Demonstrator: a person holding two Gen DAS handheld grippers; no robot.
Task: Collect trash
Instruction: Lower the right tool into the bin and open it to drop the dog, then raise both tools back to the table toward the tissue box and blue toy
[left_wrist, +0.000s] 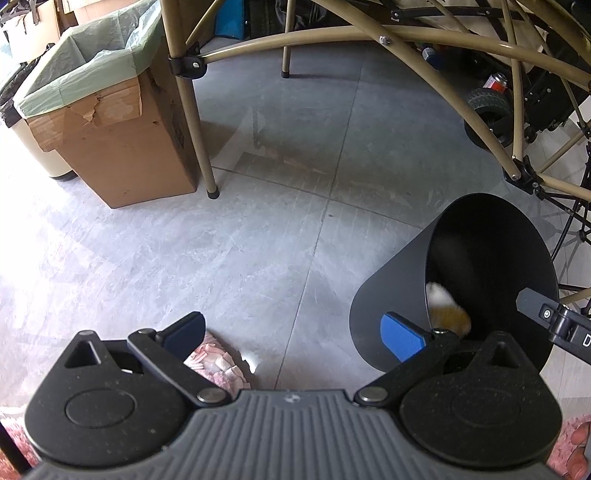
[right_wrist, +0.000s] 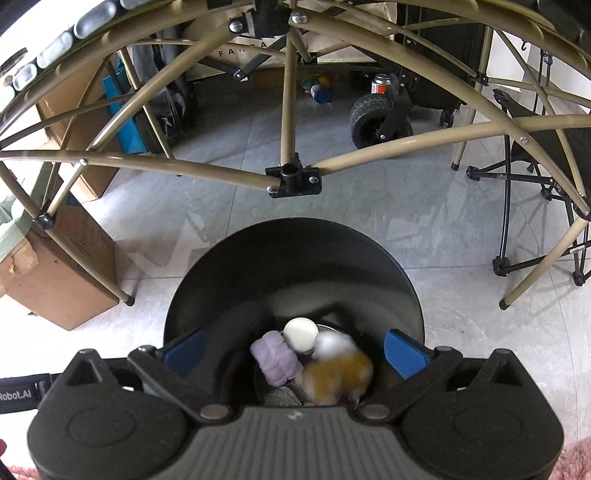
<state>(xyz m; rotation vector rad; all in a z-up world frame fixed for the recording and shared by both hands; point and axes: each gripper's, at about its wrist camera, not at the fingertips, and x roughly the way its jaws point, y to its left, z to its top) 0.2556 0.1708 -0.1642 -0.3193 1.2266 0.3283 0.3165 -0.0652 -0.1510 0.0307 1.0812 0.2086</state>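
Right gripper (right_wrist: 295, 350) spread wide directly above black bin (right_wrist: 207, 280), blurred white-orange trash (right_wrist: 340, 373) dropping between its fingers at lower centre of frame; left gripper (left_wrist: 295, 332) likewise spread, bin at its right.

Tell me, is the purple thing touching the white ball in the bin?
Touching. The right wrist view shows the purple thing pressed against the white ball inside the black bin, no gap between them.
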